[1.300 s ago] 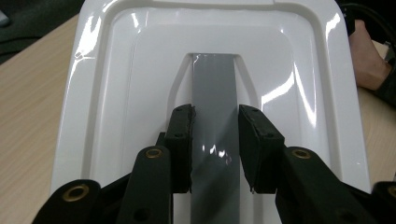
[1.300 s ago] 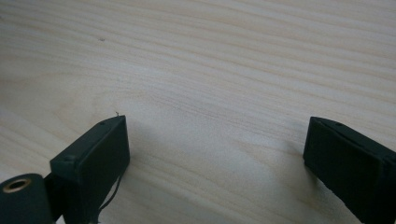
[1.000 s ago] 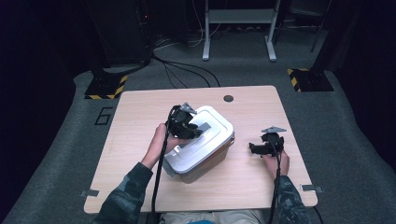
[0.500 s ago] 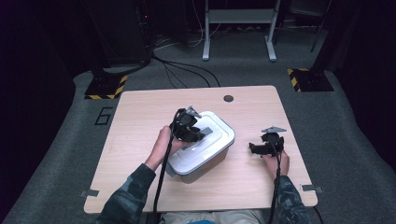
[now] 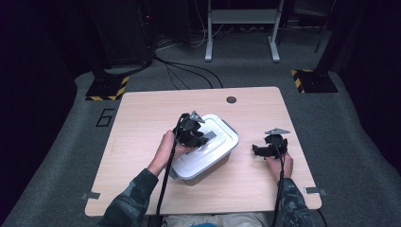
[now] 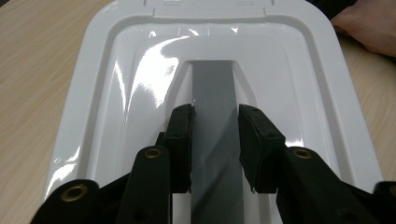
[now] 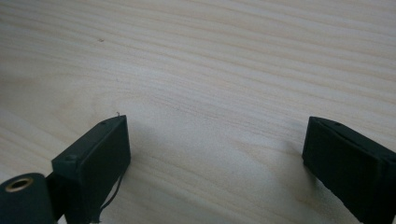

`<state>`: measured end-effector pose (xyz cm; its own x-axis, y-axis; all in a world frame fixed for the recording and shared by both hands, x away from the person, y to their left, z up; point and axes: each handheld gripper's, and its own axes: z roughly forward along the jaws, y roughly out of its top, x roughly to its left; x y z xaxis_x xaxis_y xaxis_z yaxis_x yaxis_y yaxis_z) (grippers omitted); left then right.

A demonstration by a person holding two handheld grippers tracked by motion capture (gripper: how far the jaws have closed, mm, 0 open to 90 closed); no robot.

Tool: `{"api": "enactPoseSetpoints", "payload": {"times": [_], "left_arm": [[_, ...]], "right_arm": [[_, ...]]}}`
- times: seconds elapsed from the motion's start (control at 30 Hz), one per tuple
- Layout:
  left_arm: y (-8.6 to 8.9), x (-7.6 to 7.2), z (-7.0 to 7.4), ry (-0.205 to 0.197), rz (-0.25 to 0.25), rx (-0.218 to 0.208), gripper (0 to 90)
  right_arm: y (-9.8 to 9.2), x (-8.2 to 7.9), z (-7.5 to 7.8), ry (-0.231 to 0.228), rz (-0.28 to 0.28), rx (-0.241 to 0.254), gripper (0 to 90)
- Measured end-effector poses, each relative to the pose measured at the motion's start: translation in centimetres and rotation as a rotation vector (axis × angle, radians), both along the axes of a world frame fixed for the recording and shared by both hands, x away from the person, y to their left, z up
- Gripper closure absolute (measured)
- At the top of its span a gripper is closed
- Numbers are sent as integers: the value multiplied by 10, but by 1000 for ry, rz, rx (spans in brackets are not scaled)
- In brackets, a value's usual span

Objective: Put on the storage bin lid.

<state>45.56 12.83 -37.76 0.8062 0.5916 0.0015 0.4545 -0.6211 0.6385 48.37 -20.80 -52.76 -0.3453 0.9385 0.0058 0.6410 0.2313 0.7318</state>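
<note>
The white lidded box (image 5: 205,153) sits near the middle of the wooden table (image 5: 142,123), turned at a slant to the table's edges; its glossy lid (image 6: 116,93) carries a grey handle (image 6: 212,88) running along a recessed centre. The left hand-held gripper (image 5: 204,138) lies over that lid, and in the left gripper view its two black pads (image 6: 180,140) press on either side of the grey handle, clamped on it; the person's left hand (image 5: 166,147) rests against the near side of the box. Well apart, toward the table's right side, the right hand-held gripper (image 5: 257,150) rests low over bare wood; in the right gripper view its pads (image 7: 98,154) stand wide apart with nothing but table grain between them; the right hand (image 5: 279,163) holds it from behind.
</note>
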Motion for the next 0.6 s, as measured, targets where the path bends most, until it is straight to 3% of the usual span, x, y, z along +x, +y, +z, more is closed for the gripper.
{"api": "enactPoseSetpoints", "payload": {"times": [0.03,0.17,0.33,0.6], "left_arm": [[0,0,0,2,-1,-4,647],[3,1,1,-5,20,-31,473],[12,-2,8,-40,41,-59,282],[33,-5,16,-83,110,-82,133]], "right_arm": [[0,0,0,1,0,0,68],[0,0,0,1,0,0,68],[0,0,0,0,2,0,68],[0,0,0,0,2,0,69]]}}
